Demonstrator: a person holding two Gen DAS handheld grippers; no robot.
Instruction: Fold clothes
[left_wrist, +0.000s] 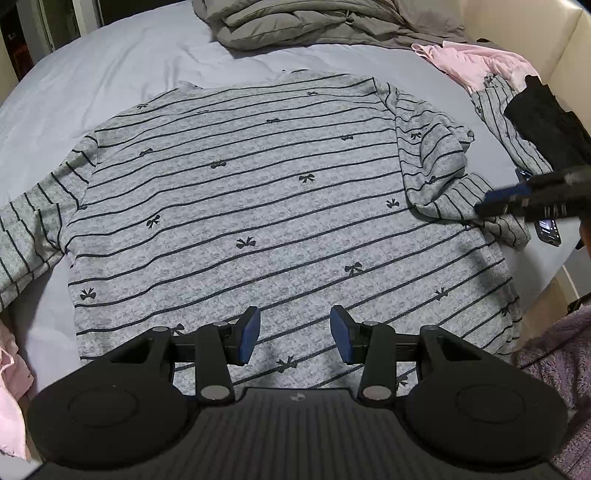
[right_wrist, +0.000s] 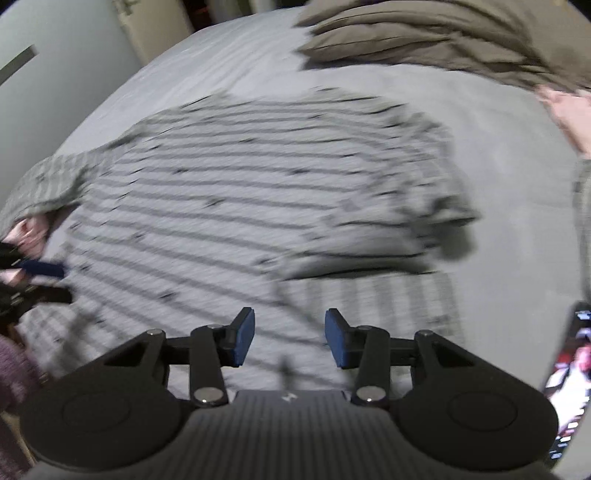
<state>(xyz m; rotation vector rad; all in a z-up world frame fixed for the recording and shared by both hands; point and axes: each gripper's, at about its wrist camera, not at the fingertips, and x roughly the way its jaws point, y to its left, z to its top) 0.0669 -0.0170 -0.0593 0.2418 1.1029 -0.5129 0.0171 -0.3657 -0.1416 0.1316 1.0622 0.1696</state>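
Note:
A grey long-sleeved shirt (left_wrist: 258, 192) with dark stripes and small black bows lies spread flat on the pale bed sheet (left_wrist: 129, 62). Its left sleeve (left_wrist: 26, 236) stretches out to the left. The right sleeve (left_wrist: 432, 166) lies bunched and folded in at the shirt's right edge. My left gripper (left_wrist: 295, 334) hovers over the shirt's hem, open, with nothing between its blue pads. My right gripper (right_wrist: 290, 338) is open and empty above the blurred shirt (right_wrist: 240, 192). In the left wrist view the right gripper (left_wrist: 491, 205) is at the cuff of the bunched sleeve.
A brown-grey duvet (left_wrist: 295, 22) is heaped at the bed's far end. Pink clothes (left_wrist: 476, 62), another striped garment (left_wrist: 506, 122) and a black garment (left_wrist: 546, 122) lie at the right. A lit phone (left_wrist: 548, 230) rests near the bed's right edge. A fuzzy purple sleeve (left_wrist: 554, 369) is near right.

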